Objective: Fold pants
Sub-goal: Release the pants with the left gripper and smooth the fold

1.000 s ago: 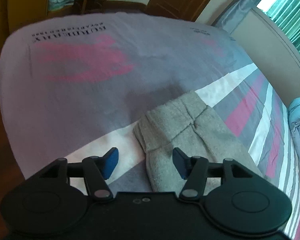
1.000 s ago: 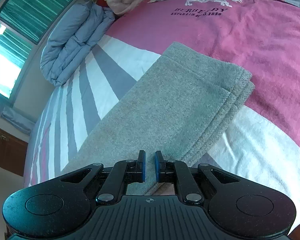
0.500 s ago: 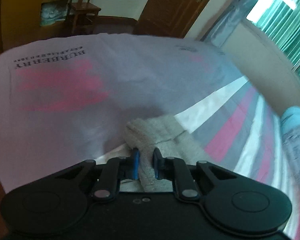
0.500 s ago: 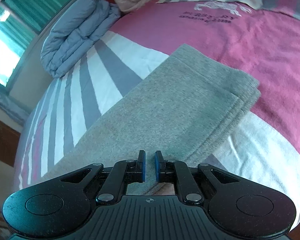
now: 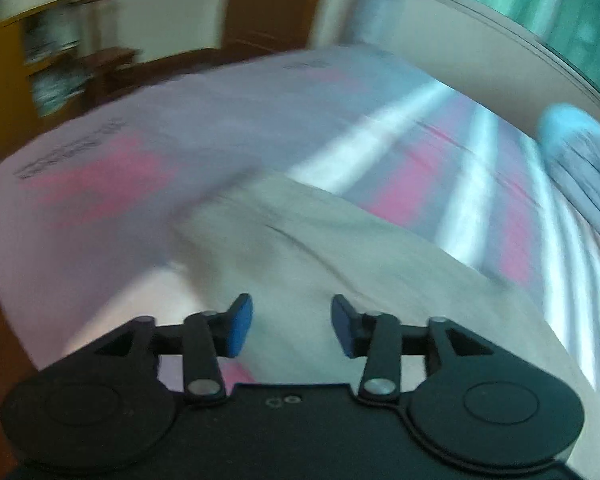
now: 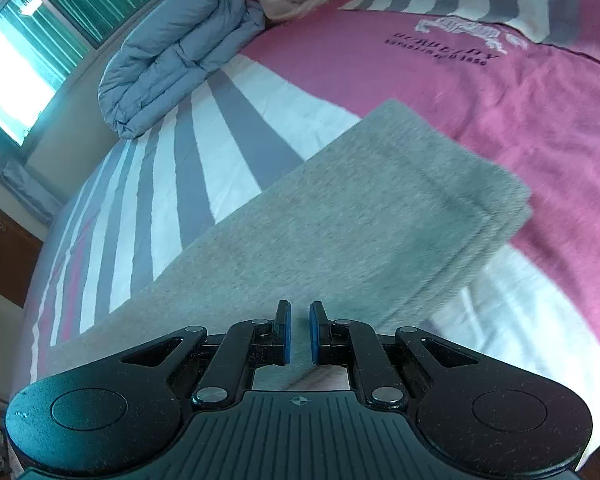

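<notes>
On striped pink-grey bed (image 6: pixel 540 92): folded grey fleece pants (image 6: pixel 340 216) lying; left tongs (image 5: pixel 292 326) reopening, empty; right tongs (image 6: pixel 300 332) closed, seemingly empty. Next: regrasp for another fold.

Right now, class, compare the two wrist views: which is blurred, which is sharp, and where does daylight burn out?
Left wrist view: motion-smeared, the grey pants and bedsheet streaked, only the left gripper crisp. Right wrist view: mostly sharp, fisheye-curved, the window blown white.
</notes>
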### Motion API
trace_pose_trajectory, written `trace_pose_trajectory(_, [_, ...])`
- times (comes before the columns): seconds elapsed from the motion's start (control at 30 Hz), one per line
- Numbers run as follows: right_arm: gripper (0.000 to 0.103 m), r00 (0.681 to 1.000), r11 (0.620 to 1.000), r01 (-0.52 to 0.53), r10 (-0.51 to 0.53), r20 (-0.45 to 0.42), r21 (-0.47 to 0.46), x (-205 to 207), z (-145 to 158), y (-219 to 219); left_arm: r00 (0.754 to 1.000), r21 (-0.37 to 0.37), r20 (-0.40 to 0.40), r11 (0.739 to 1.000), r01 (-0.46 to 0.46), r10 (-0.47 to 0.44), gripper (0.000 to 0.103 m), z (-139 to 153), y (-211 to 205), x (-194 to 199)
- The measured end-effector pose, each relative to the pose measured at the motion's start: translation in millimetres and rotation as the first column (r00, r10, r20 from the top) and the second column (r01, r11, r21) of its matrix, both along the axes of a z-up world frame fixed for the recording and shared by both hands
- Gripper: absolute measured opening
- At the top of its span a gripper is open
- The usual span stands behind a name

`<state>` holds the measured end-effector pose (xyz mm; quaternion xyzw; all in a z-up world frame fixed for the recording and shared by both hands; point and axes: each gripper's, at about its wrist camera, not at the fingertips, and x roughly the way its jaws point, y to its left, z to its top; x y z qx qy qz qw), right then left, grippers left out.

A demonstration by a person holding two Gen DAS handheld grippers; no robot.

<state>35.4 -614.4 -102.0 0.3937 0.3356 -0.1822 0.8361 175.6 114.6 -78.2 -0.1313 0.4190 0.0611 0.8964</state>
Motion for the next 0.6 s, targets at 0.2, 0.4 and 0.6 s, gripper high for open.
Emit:
trace_pose_trajectory(0.2, [0.009, 0.997, 0.996, 0.068, -0.069, 0.019, 0.050, -29.5, 3.5, -25.6, 0.974, -0.031, -0.036, 0.974, 0.224, -0.225, 0.059, -12.2, -94.3, -19.0])
trace_pose_trajectory(0.4, [0.009, 0.988, 0.987, 0.155, -0.156, 0.016, 0.037, -55.6, 12.3, -52.4, 0.949, -0.026, -0.130, 0.958, 0.285, -0.286, 0.057, -53.0, -130.5, -24.8])
trace_pose_trajectory(0.6, [0.010, 0.982, 0.976, 0.190, -0.190, -0.003, 0.104, -56.1, 3.2, -69.0, 0.950, -0.038, -0.130, 0.959, 0.281, -0.283, 0.058, -55.2, -128.6, -21.6])
